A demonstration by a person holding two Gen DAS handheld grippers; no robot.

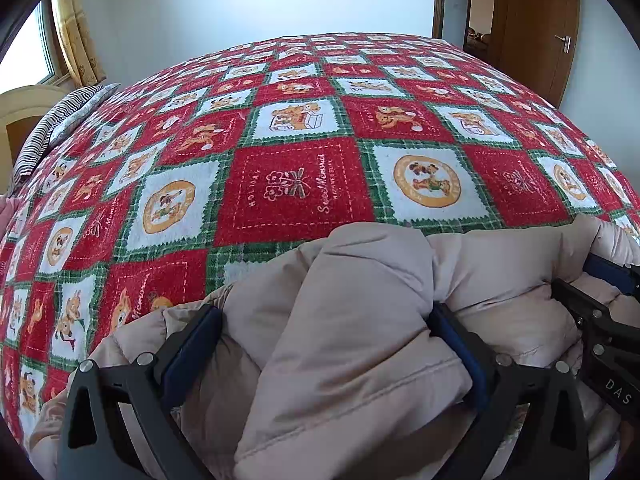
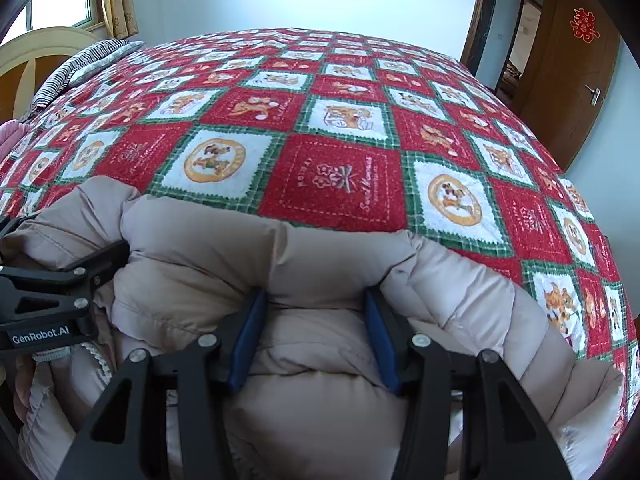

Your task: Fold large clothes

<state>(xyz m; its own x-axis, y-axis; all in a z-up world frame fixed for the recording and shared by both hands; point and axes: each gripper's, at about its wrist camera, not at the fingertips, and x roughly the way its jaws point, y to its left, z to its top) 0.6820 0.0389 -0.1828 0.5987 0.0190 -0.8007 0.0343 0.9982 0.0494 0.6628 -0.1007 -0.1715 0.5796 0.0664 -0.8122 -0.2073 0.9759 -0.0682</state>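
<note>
Covering the whole bed is a fleecy blanket (image 1: pixel 296 184) of red and white squares with green plaid borders, cartoon bears in the white ones and stitched lettering in the red. Beyond it stands a pale blue wall (image 1: pixel 256 0), with a wooden door (image 2: pixel 576 76) bearing a red paper ornament (image 2: pixel 585 29) on the right. On the left are a window with yellow curtains (image 1: pixel 76 36), a cream headboard (image 2: pixel 44 48) and a striped pillow (image 1: pixel 56 124).

At the near edge of the bed lies a puffy beige down jacket (image 2: pixel 256 248), bunched into thick quilted rolls. A strip of white zipper (image 2: pixel 100 360) shows at its lower left in the right wrist view.

The left gripper (image 1: pixel 324 332) points down into the jacket. Its blue-padded fingers (image 1: pixel 188 348) stand wide apart, and a fat fold of the beige fabric fills the space between them, pressing against both pads, so it grasps the fold.

The right gripper (image 2: pixel 312 336) sits just beside it, also tilted down. Its blue pads (image 2: pixel 248 336) are about half apart and clenched on a padded roll of the jacket, which bulges above and below them.

Each gripper shows at the edge of the other's view, both buried in the same heap of jacket.
</note>
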